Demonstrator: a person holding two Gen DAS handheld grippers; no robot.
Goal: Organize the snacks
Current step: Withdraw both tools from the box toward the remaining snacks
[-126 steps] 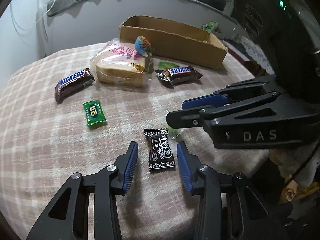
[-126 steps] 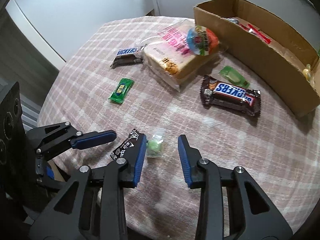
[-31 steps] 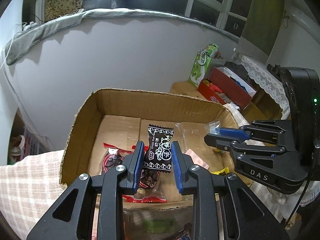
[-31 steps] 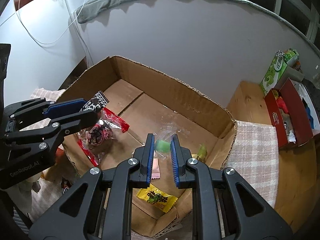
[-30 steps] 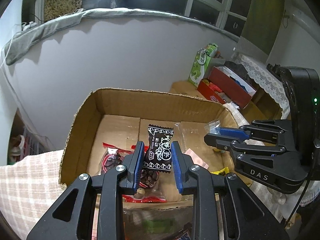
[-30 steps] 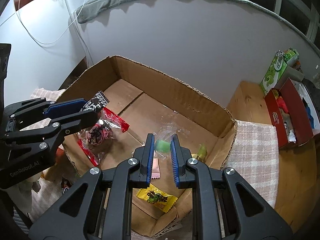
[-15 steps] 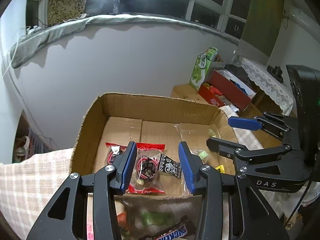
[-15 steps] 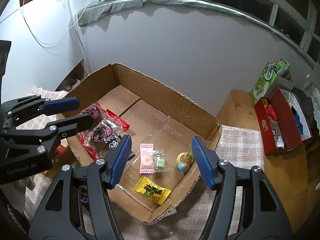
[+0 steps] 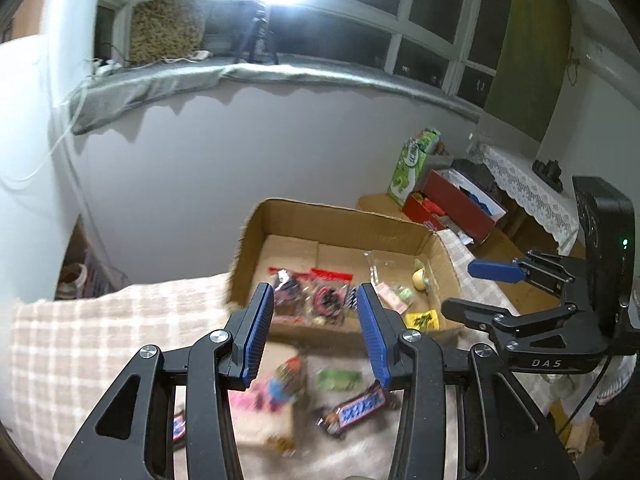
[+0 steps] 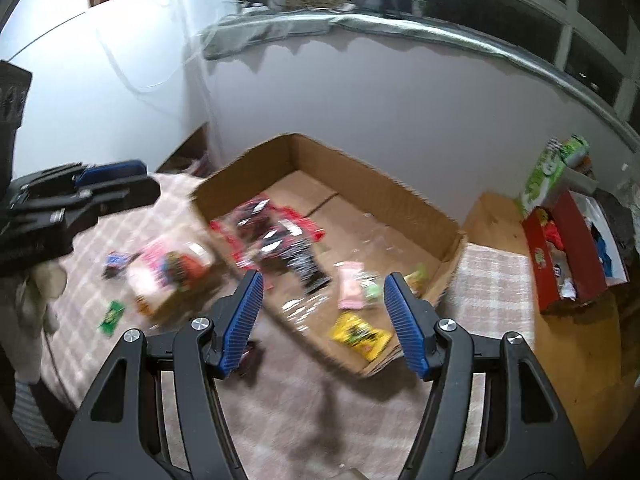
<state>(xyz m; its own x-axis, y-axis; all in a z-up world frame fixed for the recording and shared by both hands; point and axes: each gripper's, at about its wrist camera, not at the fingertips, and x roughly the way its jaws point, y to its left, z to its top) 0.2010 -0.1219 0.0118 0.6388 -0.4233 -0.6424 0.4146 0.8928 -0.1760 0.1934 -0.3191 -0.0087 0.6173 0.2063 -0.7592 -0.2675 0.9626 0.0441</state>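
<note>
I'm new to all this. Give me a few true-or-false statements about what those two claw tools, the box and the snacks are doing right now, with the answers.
1. Both grippers, left and right, hold nothing. True.
2. The cardboard box is empty. False: several wrapped snacks lie in it.
3. A Snickers bar lies on the tablecloth, outside the box. True.
4. The yellow packet lies on the tablecloth. False: it is inside the box.
5. The left gripper's fingers are pressed together. False: they stand apart.
</note>
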